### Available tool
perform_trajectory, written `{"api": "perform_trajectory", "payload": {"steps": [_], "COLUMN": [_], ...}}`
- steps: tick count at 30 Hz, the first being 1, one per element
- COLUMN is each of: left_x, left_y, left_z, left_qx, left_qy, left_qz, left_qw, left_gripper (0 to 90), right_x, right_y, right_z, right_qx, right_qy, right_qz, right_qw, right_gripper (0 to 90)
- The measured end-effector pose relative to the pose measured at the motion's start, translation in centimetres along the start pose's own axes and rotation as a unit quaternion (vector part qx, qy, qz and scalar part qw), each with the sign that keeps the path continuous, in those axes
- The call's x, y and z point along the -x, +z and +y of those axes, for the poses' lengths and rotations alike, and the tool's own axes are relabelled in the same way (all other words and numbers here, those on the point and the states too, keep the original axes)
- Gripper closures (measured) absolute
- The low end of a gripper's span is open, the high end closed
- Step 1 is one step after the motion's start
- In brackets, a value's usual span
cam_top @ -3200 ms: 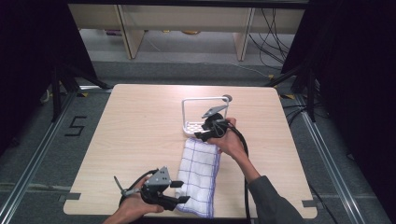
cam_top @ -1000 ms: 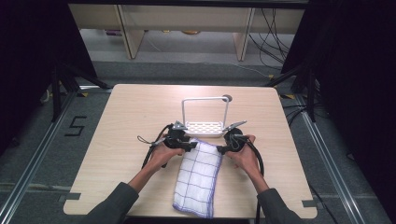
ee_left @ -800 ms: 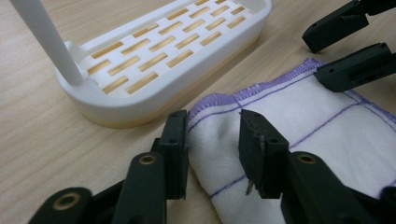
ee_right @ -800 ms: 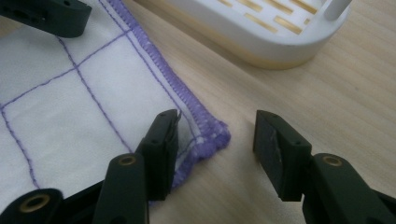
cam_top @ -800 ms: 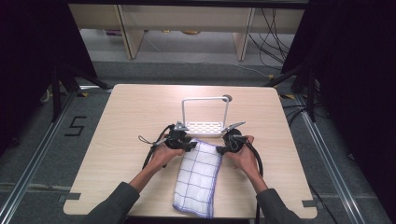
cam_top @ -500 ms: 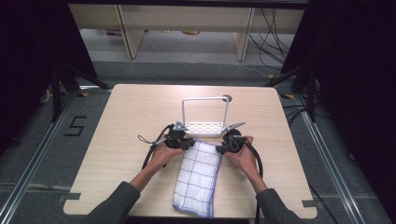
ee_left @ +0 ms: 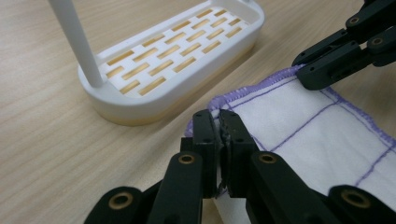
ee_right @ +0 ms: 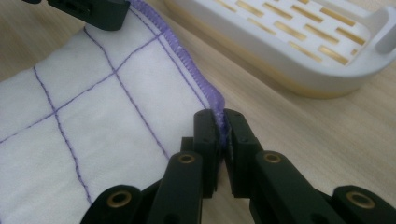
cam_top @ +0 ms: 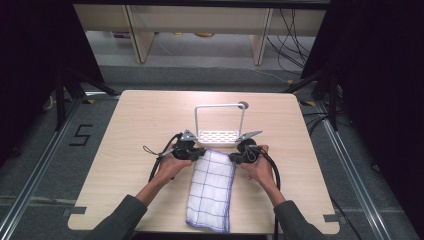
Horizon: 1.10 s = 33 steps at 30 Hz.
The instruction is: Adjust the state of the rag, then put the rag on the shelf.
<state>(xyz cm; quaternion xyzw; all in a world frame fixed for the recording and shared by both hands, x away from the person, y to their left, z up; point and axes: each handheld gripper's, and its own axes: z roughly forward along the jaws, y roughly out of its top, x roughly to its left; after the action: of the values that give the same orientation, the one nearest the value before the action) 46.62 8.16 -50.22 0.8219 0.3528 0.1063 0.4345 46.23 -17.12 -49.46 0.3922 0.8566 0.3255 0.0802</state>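
White folded cloth with a purple grid and purple stitched hem (cam_top: 211, 189) is laid lengthwise on the pale wooden surface (cam_top: 125, 130), near end at the person's edge. Far corners have just been clamped: left hand-held gripper (ee_left: 218, 122) is pinched on the left corner, right hand-held gripper (ee_right: 219, 122) on the right hem; both sets of jaws have just been closing. A second ago they stood wider. Just beyond, apart from the cloth, a white slotted plastic rack with a hoop rail (cam_top: 220, 135) is seen. Lifting is judged next.
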Motion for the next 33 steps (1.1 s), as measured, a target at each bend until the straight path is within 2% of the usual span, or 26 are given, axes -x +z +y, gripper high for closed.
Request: {"api": "perform_trajectory", "payload": {"steps": [2, 3, 4, 5, 6, 7, 9, 10, 11, 14, 15, 16, 18, 20, 21, 23, 24, 25, 26, 29, 30, 31, 33], "left_x": [-0.1, -0.1, -0.1, -0.1, -0.1, -0.1, -0.1, -0.1, -0.1, -0.1, 0.1, 0.0, 0.1, 0.2, 0.3, 0.3, 0.3, 0.4, 0.5, 0.5, 0.5, 0.7, 0.6], "left_y": [-0.4, -0.6, -0.7, -0.9, -1.0, -1.1, -1.4, -1.5, -1.8, -2.4, -2.4, -2.7, -2.9, -3.0, -2.9, -3.1, -3.1, -3.2, -3.2, -3.7, -3.9, -4.0, -4.3], "left_z": [0.0, 0.0, 0.0, 0.0, -0.1, -0.2, -0.2, -0.2, -0.2, 0.0, 0.1, 0.2, 0.3, 0.4, 0.4, 0.5, 0.5, 0.6, 0.7, 0.9, 1.0, 1.1, 1.2], "left_qx": [0.002, 0.004, 0.003, 0.004, 0.005, 0.005, 0.005, 0.006, 0.008, 0.015, 0.025, 0.018, 0.020, 0.020, 0.026, 0.022, 0.024, 0.030, 0.033, 0.032, 0.032, 0.041, 0.043], "left_qy": [0.001, -0.001, 0.001, -0.002, -0.002, -0.006, -0.006, -0.005, -0.008, -0.006, -0.018, -0.006, -0.003, -0.003, -0.011, -0.004, -0.004, -0.009, -0.012, 0.000, 0.001, -0.009, -0.011], "left_qz": [-0.001, 0.000, 0.000, 0.004, 0.003, 0.004, 0.000, 0.003, 0.003, -0.001, -0.004, -0.004, -0.002, -0.007, -0.006, -0.006, -0.007, -0.006, -0.008, -0.004, -0.003, -0.006, -0.010], "left_qw": [1.0000, 1.0000, 1.0000, 1.0000, 1.0000, 1.0000, 1.0000, 1.0000, 0.9999, 0.9999, 0.9995, 0.9998, 0.9998, 0.9998, 0.9996, 0.9997, 0.9997, 0.9995, 0.9994, 0.9995, 0.9995, 0.9991, 0.9990], "left_gripper": [85.4, 85.5, 85.4, 85.4, 85.4, 85.4, 85.4, 85.4, 85.4, 85.4, 85.4, 85.3, 85.3, 85.2, 85.2, 85.2, 85.2, 85.2, 85.2, 84.7, 84.7, 84.7, 84.9], "right_x": [-0.2, -0.3, -0.4, -0.5, -0.6, -0.7, -0.9, -0.9, -0.9, -0.9, -1.0, -1.1, -1.1, -1.2, -1.4, -1.4, -1.4, -1.4, -1.5, -1.4, -1.5, -1.6, -1.7], "right_y": [-0.1, 0.0, -0.4, -0.3, -0.4, -0.8, -0.9, -0.8, -1.1, -1.2, -1.1, -1.2, -1.4, -1.6, -1.7, -1.8, -1.9, -2.0, -2.1, -2.3, -2.3, -2.2, -2.2], "right_z": [0.2, 0.2, 0.5, 0.5, 0.6, 0.9, 1.0, 1.1, 1.2, 1.3, 1.3, 1.3, 1.4, 1.5, 1.5, 1.4, 1.4, 1.5, 1.5, 1.7, 1.7, 1.7, 1.7], "right_qx": [0.006, 0.016, 0.010, 0.019, 0.024, 0.021, 0.023, 0.035, 0.027, 0.032, 0.041, 0.038, 0.035, 0.036, 0.033, 0.036, 0.038, 0.038, 0.041, 0.040, 0.043, 0.055, 0.057], "right_qy": [-0.009, -0.008, -0.004, -0.010, -0.006, -0.017, -0.016, -0.028, -0.025, -0.031, -0.030, -0.019, -0.030, -0.029, -0.017, -0.025, -0.020, -0.025, -0.018, -0.028, -0.023, -0.020, -0.020], "right_qz": [0.002, 0.000, 0.007, 0.004, 0.011, 0.007, 0.011, 0.011, 0.012, 0.013, 0.011, 0.016, 0.014, 0.013, 0.014, 0.006, 0.011, 0.009, 0.013, 0.011, 0.014, 0.017, 0.019], "right_qw": [0.9999, 0.9998, 0.9999, 0.9998, 0.9996, 0.9996, 0.9995, 0.9989, 0.9993, 0.9989, 0.9986, 0.9990, 0.9988, 0.9989, 0.9992, 0.9990, 0.9990, 0.9989, 0.9989, 0.9988, 0.9987, 0.9982, 0.9980], "right_gripper": [84.6, 84.6, 84.6, 84.6, 84.6, 84.5, 84.6, 84.5, 84.5, 84.5, 84.5, 84.5, 84.5, 84.4, 84.5, 84.4, 84.4, 84.4, 84.4, 84.4, 84.4, 84.4, 84.4]}}
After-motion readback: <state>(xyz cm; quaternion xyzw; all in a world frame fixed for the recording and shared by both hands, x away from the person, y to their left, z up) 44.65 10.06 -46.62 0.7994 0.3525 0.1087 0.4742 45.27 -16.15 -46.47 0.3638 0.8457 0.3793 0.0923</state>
